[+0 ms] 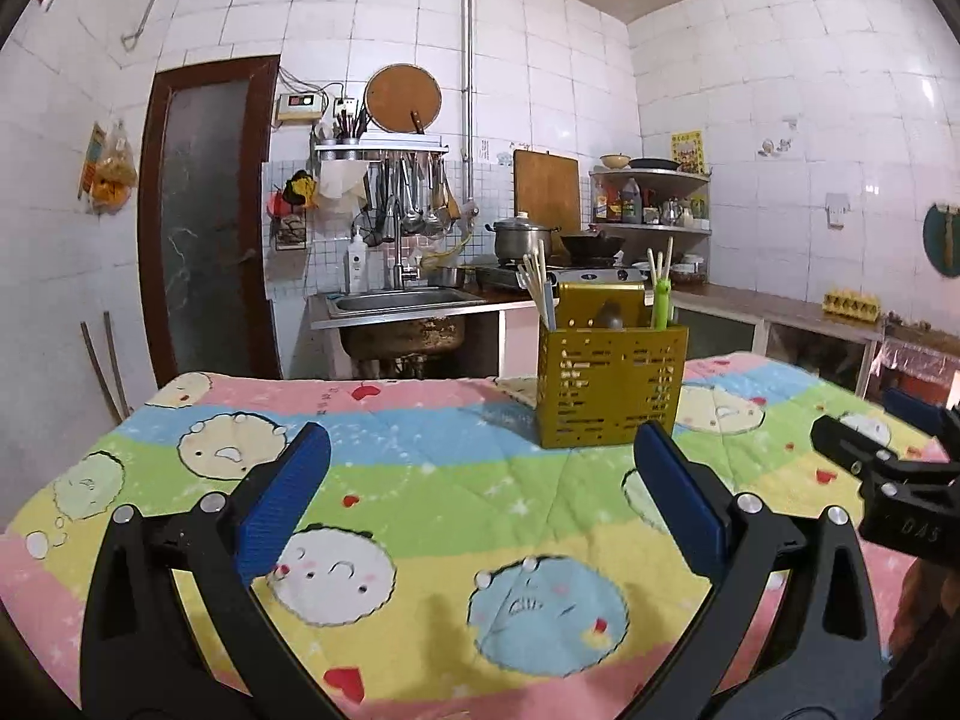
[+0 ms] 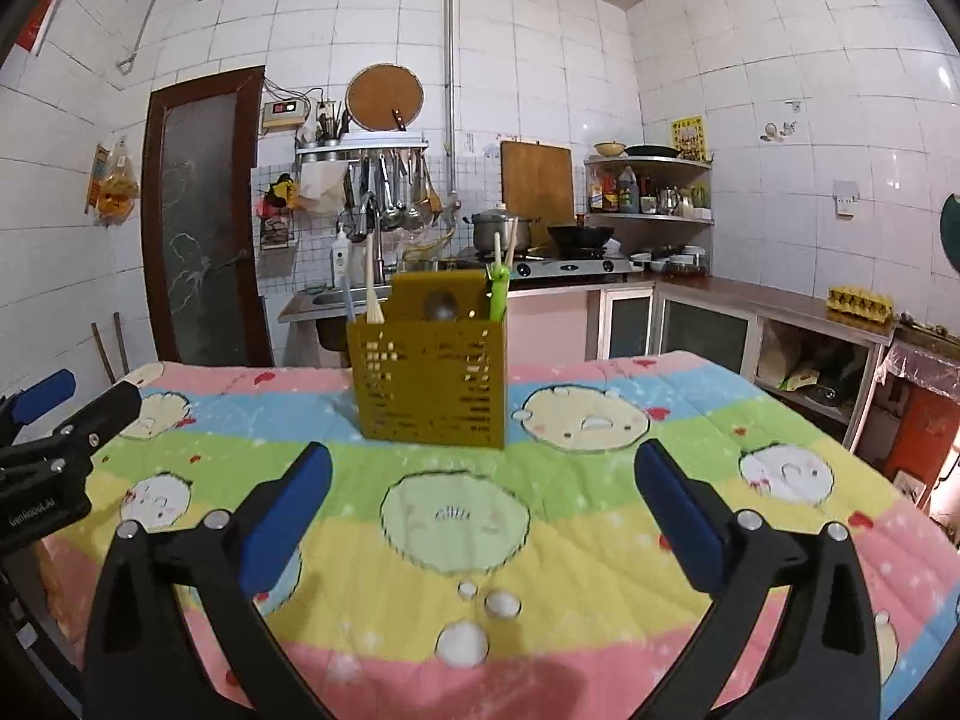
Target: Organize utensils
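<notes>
I hold one gripper in each hand, and both are over the bench (image 1: 420, 480), which has a bright striped blanket with round cartoon faces on it.

My left gripper (image 1: 480, 450) has its blue fingers (image 1: 282, 498) wide apart. Nothing is between them, only the blanket below. My right gripper (image 2: 483, 468) has its blue fingers (image 2: 288, 516) wide apart too, and nothing is between them either. In the left wrist view I can see my right gripper poking in at the right edge. In the right wrist view my left gripper pokes in at the left edge. So the two are side by side, with a gap between them.

The yellow utensil holder (image 1: 609, 384) stands upright on the blanket, past my fingers and near the far edge of the bench. I am not touching it. It has rows of little slots in its front wall. Pale chopsticks (image 1: 540, 288) stick up from its left part. A green utensil (image 1: 660, 306) with more pale sticks stands in its right part. Something round and grey (image 2: 441, 306) sits in the middle, maybe a spoon, but I cannot tell for sure.

Behind the bench is a kitchen with white tiles. There is a steel sink (image 1: 402, 303), a stove (image 2: 570, 267) with a pot (image 1: 521, 237) and a dark wok (image 2: 581, 236), and ladles hanging on a rack (image 1: 381, 150).
</notes>
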Demonstrator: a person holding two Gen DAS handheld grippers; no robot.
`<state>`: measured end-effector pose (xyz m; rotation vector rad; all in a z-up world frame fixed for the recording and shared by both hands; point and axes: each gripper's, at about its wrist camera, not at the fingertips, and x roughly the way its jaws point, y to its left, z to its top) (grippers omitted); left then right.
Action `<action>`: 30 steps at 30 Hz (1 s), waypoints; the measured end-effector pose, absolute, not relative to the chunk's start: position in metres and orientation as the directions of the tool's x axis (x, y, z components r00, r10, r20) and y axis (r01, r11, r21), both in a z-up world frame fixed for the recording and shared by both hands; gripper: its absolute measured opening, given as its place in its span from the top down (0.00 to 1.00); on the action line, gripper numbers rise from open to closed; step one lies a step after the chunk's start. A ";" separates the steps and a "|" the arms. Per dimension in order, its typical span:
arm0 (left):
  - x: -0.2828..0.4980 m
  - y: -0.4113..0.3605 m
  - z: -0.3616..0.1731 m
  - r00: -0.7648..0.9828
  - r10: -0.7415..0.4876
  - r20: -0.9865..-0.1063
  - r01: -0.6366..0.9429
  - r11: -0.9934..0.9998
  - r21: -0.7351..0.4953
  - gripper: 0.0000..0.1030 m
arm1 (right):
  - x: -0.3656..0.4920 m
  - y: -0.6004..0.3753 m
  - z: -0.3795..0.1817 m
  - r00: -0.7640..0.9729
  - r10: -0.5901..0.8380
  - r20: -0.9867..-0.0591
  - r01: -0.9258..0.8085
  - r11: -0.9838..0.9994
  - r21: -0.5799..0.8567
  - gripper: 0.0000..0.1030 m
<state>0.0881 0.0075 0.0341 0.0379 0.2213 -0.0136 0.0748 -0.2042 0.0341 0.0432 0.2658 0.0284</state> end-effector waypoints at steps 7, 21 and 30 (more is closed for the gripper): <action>0.082 0.009 0.014 0.977 -0.018 -0.211 0.027 0.999 0.043 0.05 | 0.063 -0.203 0.020 0.973 0.018 -0.232 -0.010 0.999 0.039 0.04; 0.076 0.015 0.010 0.980 -0.039 -0.196 0.040 0.999 0.005 0.05 | 0.056 -0.205 0.018 0.975 -0.001 -0.221 0.008 1.000 0.030 0.04; 0.078 0.015 0.011 0.977 -0.031 -0.209 0.030 1.000 -0.007 0.05 | 0.052 -0.204 0.018 0.978 -0.005 -0.210 0.010 1.000 0.021 0.04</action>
